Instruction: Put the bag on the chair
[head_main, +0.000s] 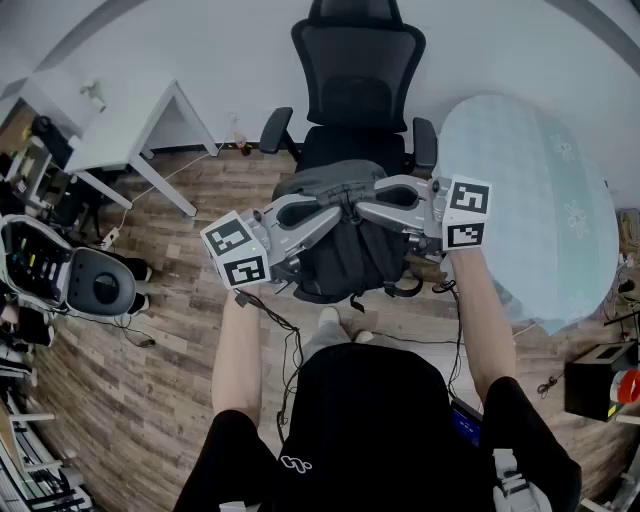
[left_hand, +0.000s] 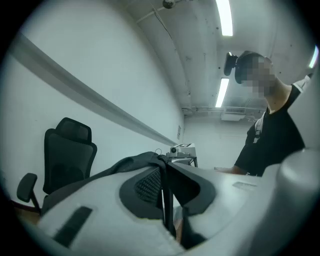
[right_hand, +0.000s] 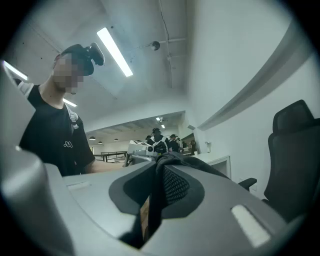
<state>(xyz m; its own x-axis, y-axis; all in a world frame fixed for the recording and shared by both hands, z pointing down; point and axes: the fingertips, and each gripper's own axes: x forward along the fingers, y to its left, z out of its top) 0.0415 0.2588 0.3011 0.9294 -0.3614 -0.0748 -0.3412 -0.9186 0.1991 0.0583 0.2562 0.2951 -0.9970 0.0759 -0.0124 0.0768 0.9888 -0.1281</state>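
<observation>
**A:** What have the fingers got?

**B:** Both pairs are pinched almost together on the dark top of the bag (head_main: 345, 255). The left gripper (head_main: 335, 208) and the right gripper (head_main: 368, 205) meet tip to tip above it. In the left gripper view a thin dark strip of fabric runs between the fingers (left_hand: 145, 186). The right gripper view shows the same between its fingers (right_hand: 176, 186).

**A:** And where is the bag?

**B:** It hangs straight below the fingertips, above the wooden floor (head_main: 180, 330). The black chair (head_main: 355, 90) stands just beyond the fingertips. I can't tell if the bag touches the seat.

**A:** Any writing to read?

**B:** Only the black-and-white square markers on the marker cubes (head_main: 235, 255). There is also a small white emblem on the person's black shirt (right_hand: 66, 144), too small to read. A pale round tabletop (head_main: 540, 200) lies to the right of the right fingers.
</observation>
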